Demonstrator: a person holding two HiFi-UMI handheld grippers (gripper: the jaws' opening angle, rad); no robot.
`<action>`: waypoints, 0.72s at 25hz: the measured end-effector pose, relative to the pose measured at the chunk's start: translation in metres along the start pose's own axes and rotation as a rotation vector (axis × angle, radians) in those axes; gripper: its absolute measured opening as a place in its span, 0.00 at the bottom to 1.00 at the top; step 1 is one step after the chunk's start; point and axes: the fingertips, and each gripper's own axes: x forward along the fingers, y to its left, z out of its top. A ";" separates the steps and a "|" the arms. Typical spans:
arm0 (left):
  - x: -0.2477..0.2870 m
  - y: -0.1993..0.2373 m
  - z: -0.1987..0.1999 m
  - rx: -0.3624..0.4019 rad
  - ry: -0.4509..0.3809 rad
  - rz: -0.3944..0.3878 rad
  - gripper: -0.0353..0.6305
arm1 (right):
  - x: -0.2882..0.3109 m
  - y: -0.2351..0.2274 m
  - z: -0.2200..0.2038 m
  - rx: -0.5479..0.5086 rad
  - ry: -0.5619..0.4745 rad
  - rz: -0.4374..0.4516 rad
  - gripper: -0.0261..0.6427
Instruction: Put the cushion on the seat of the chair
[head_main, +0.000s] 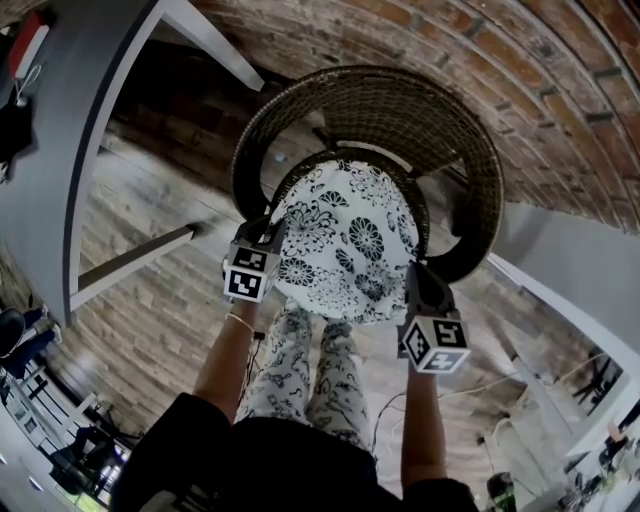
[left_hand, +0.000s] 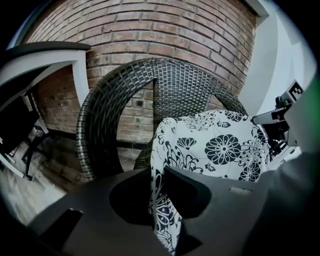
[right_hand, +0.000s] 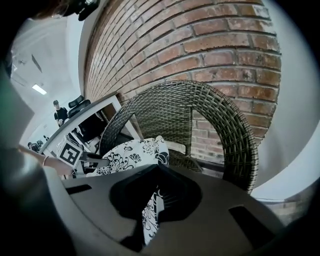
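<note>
A white cushion (head_main: 345, 240) with black flower print hangs just over the seat of a round dark wicker chair (head_main: 400, 110). My left gripper (head_main: 265, 238) pinches the cushion's left edge, and my right gripper (head_main: 415, 278) pinches its right edge. In the left gripper view the cushion (left_hand: 225, 145) folds down between the jaws of the left gripper (left_hand: 159, 176), with the chair's back (left_hand: 130, 90) behind it. In the right gripper view a strip of the cushion (right_hand: 130, 155) runs between the jaws of the right gripper (right_hand: 155, 176). The seat beneath the cushion is mostly hidden.
A brick wall (head_main: 480, 40) curves behind the chair. A grey table (head_main: 60, 150) stands at the left, with its leg over the wooden floor (head_main: 150, 300). A pale wall panel (head_main: 570, 260) is close on the right. People stand far off (right_hand: 60, 112).
</note>
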 end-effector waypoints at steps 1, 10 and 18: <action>0.002 0.001 0.000 0.000 0.003 0.001 0.14 | 0.001 -0.001 0.000 0.003 0.001 -0.001 0.04; 0.020 0.009 0.004 -0.003 0.025 0.007 0.14 | 0.018 -0.005 0.007 0.007 0.017 0.012 0.04; 0.037 0.014 0.004 -0.006 0.046 0.013 0.14 | 0.029 -0.009 0.010 -0.004 0.023 0.010 0.04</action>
